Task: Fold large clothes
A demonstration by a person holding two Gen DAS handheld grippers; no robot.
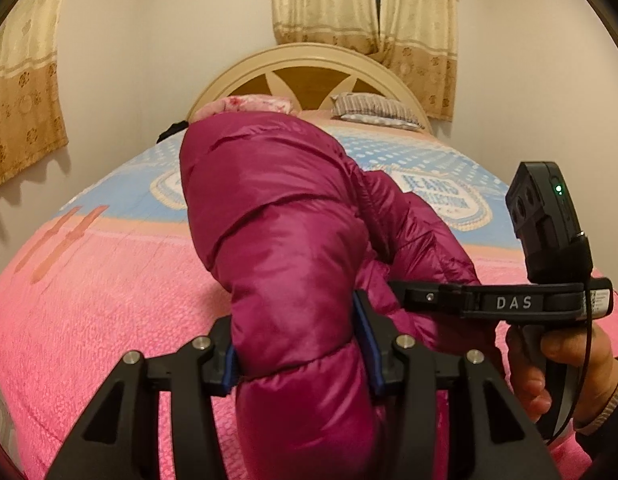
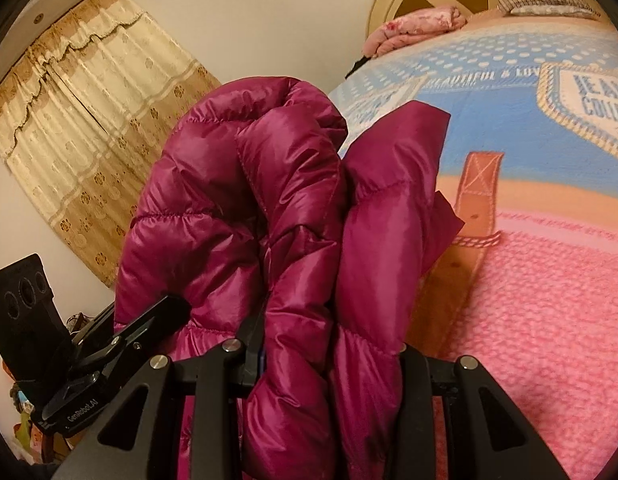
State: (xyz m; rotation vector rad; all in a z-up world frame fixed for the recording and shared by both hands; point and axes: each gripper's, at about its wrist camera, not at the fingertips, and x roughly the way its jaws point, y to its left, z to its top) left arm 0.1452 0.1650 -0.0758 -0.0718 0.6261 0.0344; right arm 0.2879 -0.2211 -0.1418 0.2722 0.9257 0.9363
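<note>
left tongs (image 1: 299, 354): right up in the lens, both pads clamped on a fat puffy fold of the jacket (image 1: 285, 236)
right tongs (image 2: 329, 354): same deal, squeezed shut around a thick bunch of the jacket (image 2: 245, 200)
jacket: magenta quilted puffer, bunched up and held between both tongs, lifted over the pink end of the bed (image 1: 109, 300), the rest trailing toward the headboard
right hand (image 1: 549, 364): wrapped round its gripper handle, just right of the jacket in the left view
bed: pink and blue blanket with lettering
pillow (image 1: 375, 110): striped, up by the headboard (image 1: 301, 60)
pink bundle (image 2: 417, 26): near the headboard too
curtains (image 1: 365, 4): cream, on the walls
</note>
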